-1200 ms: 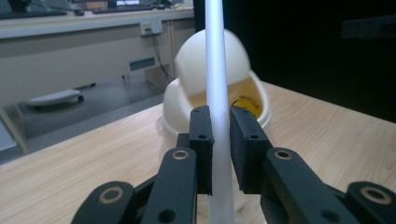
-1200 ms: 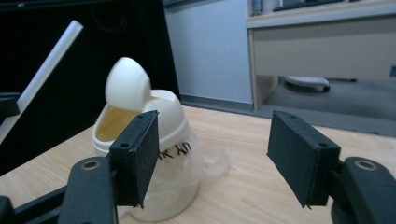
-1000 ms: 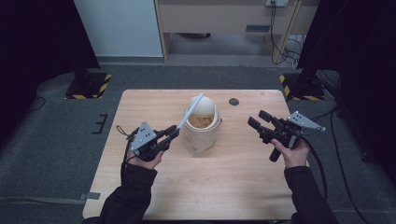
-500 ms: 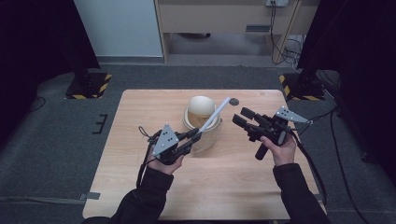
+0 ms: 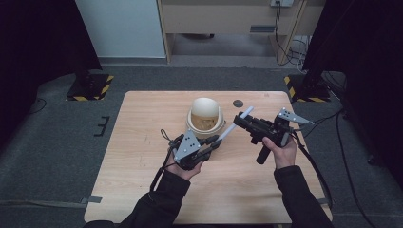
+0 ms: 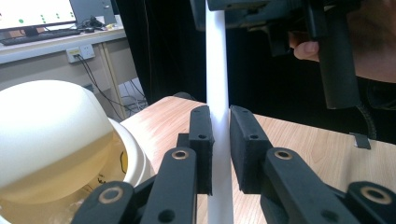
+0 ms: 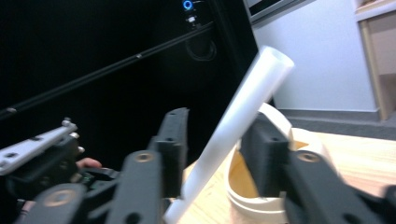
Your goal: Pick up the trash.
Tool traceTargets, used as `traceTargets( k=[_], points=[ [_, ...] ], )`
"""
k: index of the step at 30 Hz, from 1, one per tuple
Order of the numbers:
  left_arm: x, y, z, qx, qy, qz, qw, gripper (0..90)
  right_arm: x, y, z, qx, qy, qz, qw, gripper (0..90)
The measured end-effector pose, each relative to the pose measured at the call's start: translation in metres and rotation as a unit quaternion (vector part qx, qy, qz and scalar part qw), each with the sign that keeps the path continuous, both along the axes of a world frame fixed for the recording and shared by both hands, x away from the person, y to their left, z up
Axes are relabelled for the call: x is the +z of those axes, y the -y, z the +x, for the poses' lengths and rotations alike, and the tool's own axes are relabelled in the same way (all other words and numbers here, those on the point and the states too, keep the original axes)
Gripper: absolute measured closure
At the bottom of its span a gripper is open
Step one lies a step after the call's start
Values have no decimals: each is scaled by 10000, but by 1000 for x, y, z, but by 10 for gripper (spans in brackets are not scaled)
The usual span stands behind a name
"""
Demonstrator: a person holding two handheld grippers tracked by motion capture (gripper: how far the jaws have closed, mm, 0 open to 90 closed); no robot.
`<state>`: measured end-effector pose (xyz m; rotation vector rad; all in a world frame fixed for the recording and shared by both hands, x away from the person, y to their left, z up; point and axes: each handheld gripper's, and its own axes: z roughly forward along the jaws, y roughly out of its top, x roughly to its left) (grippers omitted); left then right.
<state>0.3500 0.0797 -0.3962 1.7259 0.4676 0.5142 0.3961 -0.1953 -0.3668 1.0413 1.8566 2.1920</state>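
above the desk (image 5: 142,190), my left gripper (image 6: 219,149) pinched the white tube (image 5: 233,128); the right gripper (image 7: 219,154) straddled its far end, jaws unclosed. it looked light, stiff, slippery; i'd grip mid-shaft.

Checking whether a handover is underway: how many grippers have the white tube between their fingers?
2. The left gripper clamps the white tube near its lower end; the right gripper straddles its upper end, open.

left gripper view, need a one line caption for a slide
Left gripper clamps a white tube beside the cream container, the right gripper at its far end.
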Motion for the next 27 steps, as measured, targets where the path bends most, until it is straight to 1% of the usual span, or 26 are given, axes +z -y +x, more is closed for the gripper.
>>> traceTargets(
  k=[1, 2, 3, 4, 7, 8, 9, 10, 11, 12, 13, 14, 15, 16, 17, 18, 19, 20, 21, 23, 24, 25, 26, 27],
  points=[
    [0, 0, 0, 0, 0, 0, 10000, 790, 0, 0, 0, 0, 0, 0, 10000, 712],
    [0, -1, 0, -16, -17, -4, 10000, 789, 1, 0, 0, 64, -39, 137, 9999, 755],
    [0, -1, 0, -16, -17, -4, 10000, 789, 1, 0, 0, 64, -39, 137, 9999, 755],
    [0, -2, -1, -24, -34, 2, 10000, 788, 1, -1, 0, 152, -73, 198, 9997, 766],
    [-1, -6, -2, -38, -91, -16, 10000, 784, 1, -2, -1, 226, -112, 204, 9995, 771],
    [-1, -13, -3, 6, -170, -60, 9998, 777, 1, -2, -2, 241, -83, 205, 9995, 798],
    [-1, -13, -3, 6, -170, -60, 9998, 759, 1, -2, -2, 241, -83, 205, 9995, 798],
    [-1, -21, -3, 98, -238, -77, 9996, 748, 1, -1, -2, 178, -21, 174, 9997, 800],
    [-1, -21, -3, 98, -238, -77, 9996, 730, 1, -1, -2, 178, -21, 174, 9997, 800],
    [-1, -33, -4, 235, -296, -26, 9993, 713, 3, 1, -2, 108, 36, 128, 9999, 799],
    [-1, -33, -4, 235, -296, -26, 9993, 689, 3, 1, -2, 108, 36, 128, 9999, 799],
    [-1, -48, -6, 405, -339, 57, 9986, 661, 6, 4, -3, 55, 98, 100, 9999, 799],
    [-2, -57, -7, 512, -362, 112, 9980, 638, 7, 5, -3, 27, 132, 89, 9999, 799],
    [-2, -57, -7, 512, -362, 112, 9980, 614, 9, 6, -3, 6, 145, 90, 9999, 799],
    [-3, -66, -8, 630, -394, 147, 9971, 591, 10, 8, -4, -35, 184, 88, 9998, 799],
    [-7, -86, -8, 892, -533, 185, 9944, 561, 12, 9, -4, -68, 212, 95, 9997, 799],
    [-10, -96, -7, 1032, -662, 199, 9923, 515, 14, 11, -4, -105, 234, 93, 9996, 799],
    [-14, -106, -7, 1166, -751, 212, 9901, 480, 15, 13, -4, -157, 292, 71, 9994, 799],
    [-18, -115, -6, 1300, -803, 284, 9878, 456, 17, 14, -4, -206, 336, 36, 9992, 799],
    [-27, -133, -5, 1564, -983, 420, 9819, 383, 22, 17, -5, -307, 451, -4, 9985, 799],
    [-33, -142, -5, 1662, -1052, 467, 9793, 367, 25, 19, -5, -339, 498, 21, 9982, 800],
    [-33, -142, -5, 1662, -1052, 467, 9793, 338, 25, 19, -5, -339, 498, 21, 9982, 800],
    [-38, -150, -4, 1757, -1145, 545, 9762, 338, 28, 21, -4, -388, 558, 18, 9977, 799],
    [-49, -164, -5, 1977, -1223, 620, 9706, 304, 34, 22, -3, -480, 675, 4, 9966, 799]
  ],
)
